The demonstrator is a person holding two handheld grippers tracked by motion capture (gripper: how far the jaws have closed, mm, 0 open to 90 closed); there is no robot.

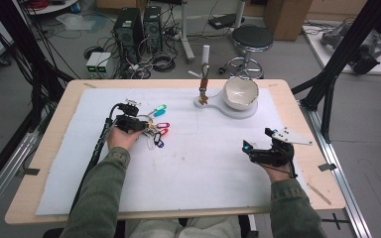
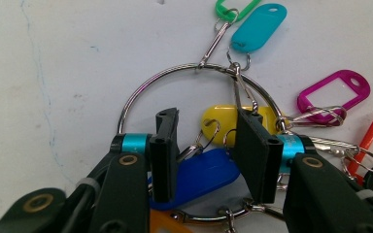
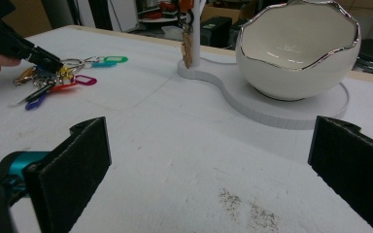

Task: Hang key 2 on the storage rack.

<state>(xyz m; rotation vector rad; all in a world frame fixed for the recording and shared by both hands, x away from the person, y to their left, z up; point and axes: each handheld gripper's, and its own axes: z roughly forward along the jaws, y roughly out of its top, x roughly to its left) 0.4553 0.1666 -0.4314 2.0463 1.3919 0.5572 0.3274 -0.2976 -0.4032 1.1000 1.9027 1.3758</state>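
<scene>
A metal key ring point(image 2: 141, 92) with several coloured tags lies on the white mat left of centre point(image 1: 155, 130). Green point(image 2: 233, 7), teal point(image 2: 260, 26), magenta point(image 2: 335, 90), yellow point(image 2: 223, 119) and blue point(image 2: 204, 177) tags hang from it. My left gripper point(image 2: 206, 145) stands open low over the ring, its jaws either side of the blue and yellow tags; the high view shows it there point(image 1: 143, 125). My right gripper point(image 3: 209, 160) is wide open with nothing between its jaws, hovering at the right of the mat point(image 1: 257, 140).
A white eggshell-shaped bowl point(image 1: 240, 92) sits on a white base point(image 1: 213, 105) at the back, beside a post with a brown tag point(image 1: 204, 89) hanging on it. The mat point(image 1: 203, 168) covers the wooden table. A stool point(image 1: 252, 38) and computer towers point(image 1: 129, 29) stand behind.
</scene>
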